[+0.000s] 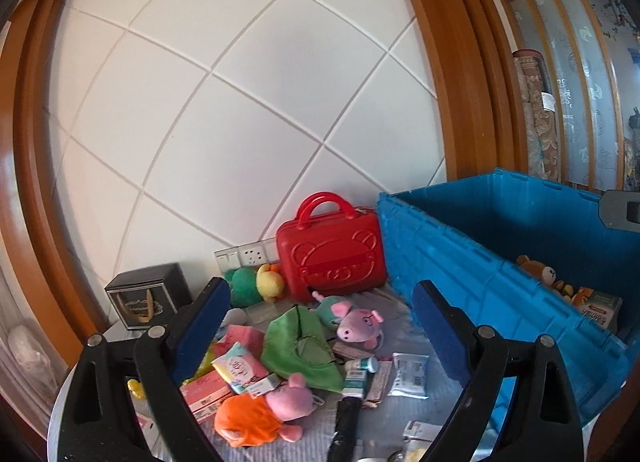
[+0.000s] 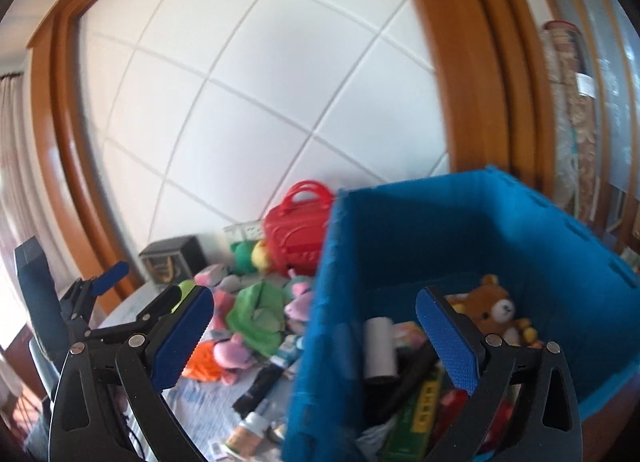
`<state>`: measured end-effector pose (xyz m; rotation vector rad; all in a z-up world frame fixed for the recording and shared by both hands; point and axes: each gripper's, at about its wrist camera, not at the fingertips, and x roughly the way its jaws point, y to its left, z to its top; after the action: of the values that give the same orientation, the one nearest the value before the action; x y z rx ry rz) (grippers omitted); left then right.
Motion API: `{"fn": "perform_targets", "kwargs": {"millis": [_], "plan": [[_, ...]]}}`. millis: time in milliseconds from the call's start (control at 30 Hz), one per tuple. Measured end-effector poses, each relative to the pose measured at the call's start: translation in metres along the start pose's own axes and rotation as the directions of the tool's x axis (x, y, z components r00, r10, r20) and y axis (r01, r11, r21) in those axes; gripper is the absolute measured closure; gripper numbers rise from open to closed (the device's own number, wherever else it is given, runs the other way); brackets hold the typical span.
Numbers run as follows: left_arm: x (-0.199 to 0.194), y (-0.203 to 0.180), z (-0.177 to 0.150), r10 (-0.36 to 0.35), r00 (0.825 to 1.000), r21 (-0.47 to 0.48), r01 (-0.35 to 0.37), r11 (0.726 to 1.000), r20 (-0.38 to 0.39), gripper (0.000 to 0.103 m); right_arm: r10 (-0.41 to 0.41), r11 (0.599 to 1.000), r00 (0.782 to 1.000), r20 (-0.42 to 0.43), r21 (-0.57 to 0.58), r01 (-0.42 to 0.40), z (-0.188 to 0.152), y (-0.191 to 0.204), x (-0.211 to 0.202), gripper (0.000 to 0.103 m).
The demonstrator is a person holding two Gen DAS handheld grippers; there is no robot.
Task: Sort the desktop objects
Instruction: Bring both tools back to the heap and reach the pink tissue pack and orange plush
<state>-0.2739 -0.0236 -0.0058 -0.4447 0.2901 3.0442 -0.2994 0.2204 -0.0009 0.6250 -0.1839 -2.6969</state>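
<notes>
My left gripper (image 1: 320, 322) is open and empty above a pile of toys and packets on the desk: a pink pig plush (image 1: 358, 322), a green cloth (image 1: 302, 346), an orange-dressed pig plush (image 1: 260, 414), pink packets (image 1: 240, 366) and a black tube (image 1: 346, 426). My right gripper (image 2: 316, 338) is open and empty over the near wall of the blue crate (image 2: 520, 230). The crate holds a brown bear plush (image 2: 494, 308), a grey roll (image 2: 380, 350) and a green box (image 2: 420, 418). The left gripper also shows in the right wrist view (image 2: 92, 294).
A red toy suitcase (image 1: 332, 258) stands against the white tiled wall beside the crate (image 1: 500, 274). A green and yellow plush (image 1: 256, 282) and a black box (image 1: 146, 294) sit at the back. Wooden frames flank the wall. Small bottles (image 2: 248, 430) lie near the front.
</notes>
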Motion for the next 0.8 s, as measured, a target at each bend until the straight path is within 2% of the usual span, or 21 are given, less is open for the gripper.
{"fn": "perform_targets", "kwargs": {"millis": [167, 267, 467, 567, 700, 800], "plan": [[0.012, 0.067, -0.028, 0.065, 0.997, 0.049, -0.063, 0.997, -0.046, 0.009, 0.070, 0.998, 0.993, -0.097, -0.001, -0.070, -0.017, 0.062, 0.057, 0.000], [0.018, 0.109, -0.045, 0.082, 0.994, 0.075, -0.077, 0.994, -0.072, 0.009, 0.091, 0.996, 0.986, -0.140, -0.007, -0.093, -0.031, 0.099, 0.088, 0.000], [0.032, 0.175, -0.080, 0.114, 0.986, 0.100, -0.103, 0.990, -0.121, 0.009, 0.126, 0.992, 0.970, -0.209, 0.025, -0.124, -0.061, 0.143, 0.134, 0.000], [0.042, 0.199, -0.093, 0.119, 0.981, 0.065, -0.110, 0.992, -0.152, 0.009, 0.136, 0.991, 0.959, -0.250, 0.015, -0.137, -0.077, 0.159, 0.157, 0.000], [0.057, 0.218, -0.104, 0.138, 0.969, 0.008, -0.139, 0.990, -0.203, 0.009, 0.185, 0.977, 0.918, -0.349, -0.032, -0.209, -0.110, 0.188, 0.207, 0.000], [0.063, 0.221, -0.109, 0.170, 0.964, 0.032, -0.167, 0.986, -0.203, 0.009, 0.239, 0.959, 0.867, -0.438, -0.032, -0.281, -0.138, 0.208, 0.250, 0.000]]}}
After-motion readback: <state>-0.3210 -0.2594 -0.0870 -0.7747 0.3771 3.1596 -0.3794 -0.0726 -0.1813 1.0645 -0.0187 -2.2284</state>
